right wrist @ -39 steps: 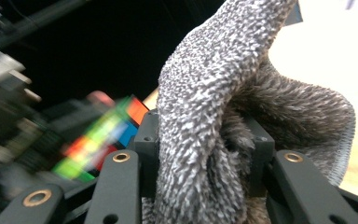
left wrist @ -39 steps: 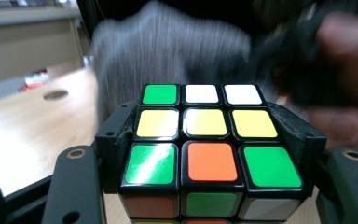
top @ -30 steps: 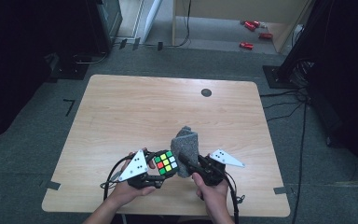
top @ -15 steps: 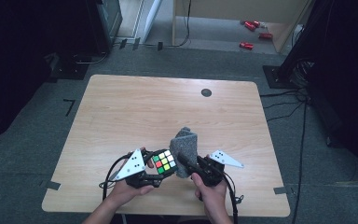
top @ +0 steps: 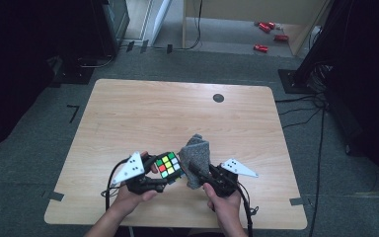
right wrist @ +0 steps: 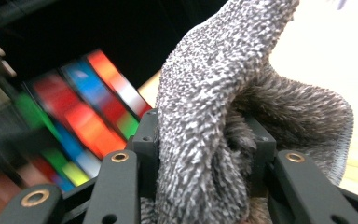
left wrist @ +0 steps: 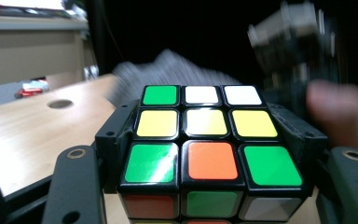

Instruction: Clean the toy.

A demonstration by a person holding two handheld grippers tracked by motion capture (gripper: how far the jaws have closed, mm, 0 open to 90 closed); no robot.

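Observation:
My left gripper point(top: 164, 174) is shut on a colour-scrambled puzzle cube point(top: 168, 165), held just above the table's near edge. In the left gripper view the cube point(left wrist: 200, 140) sits clamped between the two black jaws, green, yellow, white and orange squares facing up. My right gripper point(top: 197, 171) is shut on a grey fuzzy cloth point(top: 196, 157), which rises right beside the cube and touches its right side. The cloth point(right wrist: 214, 116) bunches between the jaws in the right gripper view, with the cube point(right wrist: 84, 112) blurred behind it at the left.
The wooden table point(top: 177, 113) has a round dark cable hole point(top: 218, 98) at the far right. Dark equipment stands and cables ring the table on the grey floor. Red objects point(top: 264, 29) lie on the floor far back.
The cloth and right gripper have shifted slightly against the cube's side. The cube and left gripper stay almost where they were.

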